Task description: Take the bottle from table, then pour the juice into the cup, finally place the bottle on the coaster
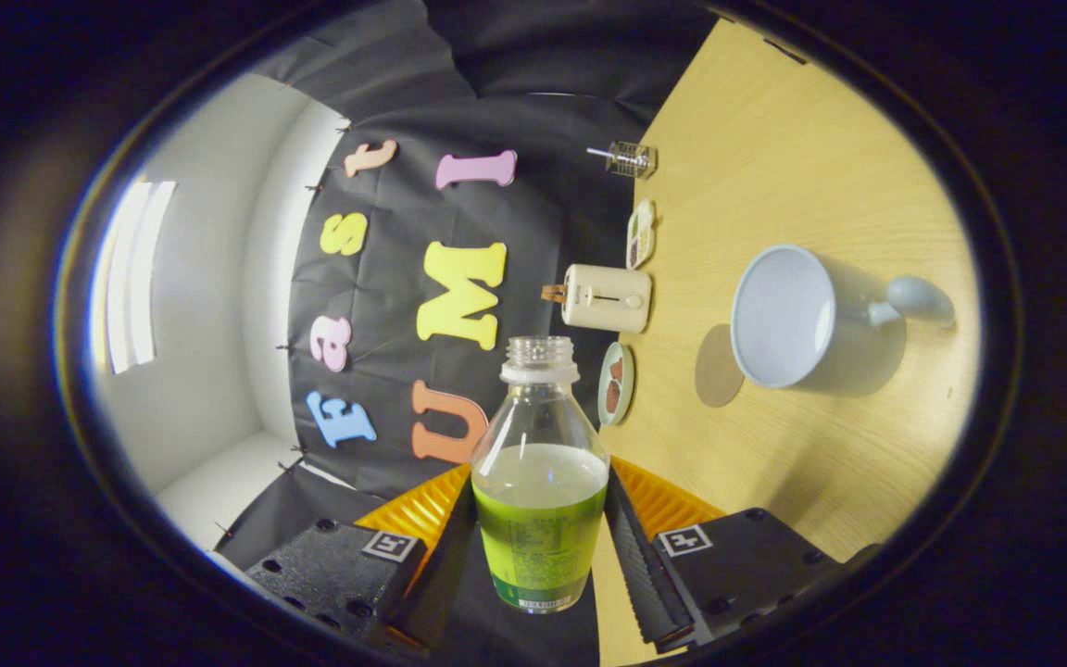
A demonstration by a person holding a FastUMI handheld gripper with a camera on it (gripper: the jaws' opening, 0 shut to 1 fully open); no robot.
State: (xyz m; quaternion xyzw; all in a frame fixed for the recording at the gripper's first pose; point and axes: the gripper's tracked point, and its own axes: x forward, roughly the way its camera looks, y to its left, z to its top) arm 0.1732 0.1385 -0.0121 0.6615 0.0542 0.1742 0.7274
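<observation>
Wooden and pale yellow, the table stood up like a wall beside the gripper, because the gripper was rolled onto its side.

Between the two fingers sat the clear plastic bottle, with no cap on its open neck. Green juice filled its lower part, and the upper part looked empty. The gripper was closed around the bottle, one finger pressing on each side of its lower half. It was lifted clear of the table.

The bottle's long line ran straight ahead from the fingers, with its open mouth pointing away from them. Because the gripper was rolled, that line looked to lie along the table top, not standing up from it. So the bottle seemed to be tipped over for pouring.

The pale blue mug with a rounded handle stood on the table, ahead of the fingers and off to the table side. Its open mouth faced toward the bottle. The bottle's mouth was near the mug but not over it, and no juice was coming out. I think the mouth needed to move closer to the mug.

Just beside the mug lay the flat round brown coaster, between the mug and the bottle.
</observation>
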